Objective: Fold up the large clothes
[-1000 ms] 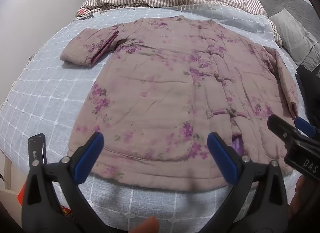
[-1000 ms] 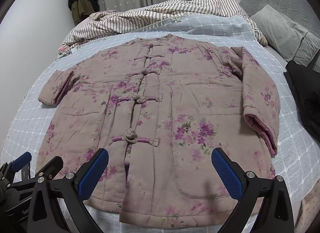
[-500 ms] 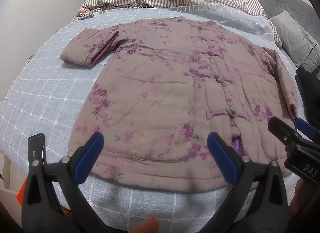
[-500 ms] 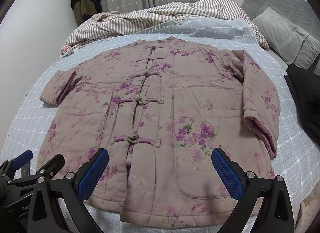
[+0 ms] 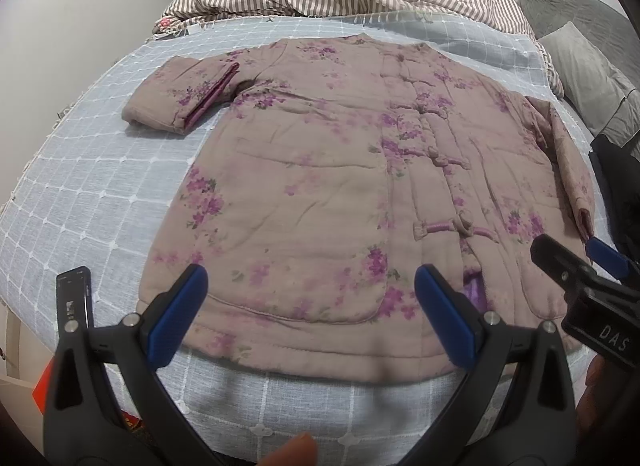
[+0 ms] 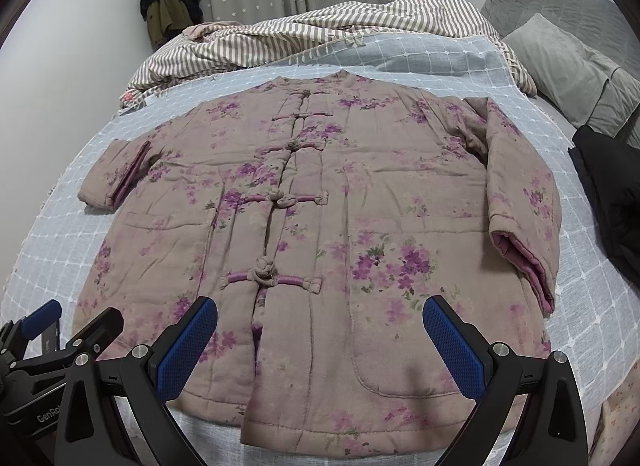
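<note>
Both grippers are easing slightly nearer the jacket's hem than a second ago, while the jacket (image 6: 320,234) itself is lying unmoved, flat and front-up, on the bedspread (image 5: 80,193). Its knot fastenings are running up the middle toward the collar. One sleeve is folding in along the jacket's side with its pink lining showing at the cuff (image 6: 524,262); the other sleeve (image 5: 180,101) is sticking out across the bedspread.

Hovering just short of the hem, the left gripper (image 5: 312,306) is standing wide, holding nothing. The right gripper (image 6: 320,342) is likewise gaping wide and empty over the hem. In the left view the right gripper (image 5: 580,278) is reaching in beside the jacket's folded sleeve, with "DAS" readable on its body before the frame is cutting it off. In the right view the left gripper (image 6: 60,330) is showing "GenRo", the rest hidden behind a finger.

Beyond the collar a striped duvet (image 6: 320,33) is lying bunched. Past the folded sleeve, a dark garment (image 6: 608,193) is running out of frame, and grey pillows (image 6: 568,65) are lying farther back. A small pink thing (image 5: 165,21) at the duvet's edge is too small to make out.
</note>
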Action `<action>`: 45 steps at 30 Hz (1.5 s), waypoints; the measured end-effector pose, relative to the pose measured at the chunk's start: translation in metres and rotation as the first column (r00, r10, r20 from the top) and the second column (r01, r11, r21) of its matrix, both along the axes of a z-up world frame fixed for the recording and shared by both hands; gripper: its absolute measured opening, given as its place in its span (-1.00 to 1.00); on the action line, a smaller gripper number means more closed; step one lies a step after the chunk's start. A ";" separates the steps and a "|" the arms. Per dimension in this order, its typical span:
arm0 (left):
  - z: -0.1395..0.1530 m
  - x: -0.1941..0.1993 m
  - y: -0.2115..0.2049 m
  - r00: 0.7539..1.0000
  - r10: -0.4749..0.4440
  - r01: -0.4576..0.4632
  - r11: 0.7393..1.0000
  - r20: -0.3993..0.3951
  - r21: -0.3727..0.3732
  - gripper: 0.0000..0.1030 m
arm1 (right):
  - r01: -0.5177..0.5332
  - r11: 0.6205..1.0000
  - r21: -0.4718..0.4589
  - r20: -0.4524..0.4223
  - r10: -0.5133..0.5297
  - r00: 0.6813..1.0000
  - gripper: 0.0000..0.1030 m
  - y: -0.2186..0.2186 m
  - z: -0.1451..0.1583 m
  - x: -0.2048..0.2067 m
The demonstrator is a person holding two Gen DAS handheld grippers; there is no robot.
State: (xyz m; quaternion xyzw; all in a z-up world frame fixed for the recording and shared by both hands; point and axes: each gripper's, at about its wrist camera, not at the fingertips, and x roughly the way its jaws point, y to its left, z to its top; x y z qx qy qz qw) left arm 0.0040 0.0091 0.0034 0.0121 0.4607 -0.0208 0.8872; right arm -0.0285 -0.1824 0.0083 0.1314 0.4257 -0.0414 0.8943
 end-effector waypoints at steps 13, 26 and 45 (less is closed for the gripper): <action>0.000 -0.003 0.003 1.000 0.005 -0.005 1.000 0.005 -0.005 0.99 | -0.005 1.000 -0.005 -0.004 0.005 1.000 1.00 0.003 -0.001 0.002; 0.000 -0.004 0.005 1.000 0.008 -0.008 1.000 0.007 -0.003 0.99 | -0.009 1.000 -0.009 -0.006 0.009 1.000 1.00 0.005 -0.002 0.002; -0.011 0.022 0.053 0.994 -0.065 0.084 0.973 0.091 -0.214 0.99 | -0.119 0.958 0.261 0.071 0.104 0.992 1.00 -0.064 0.004 -0.006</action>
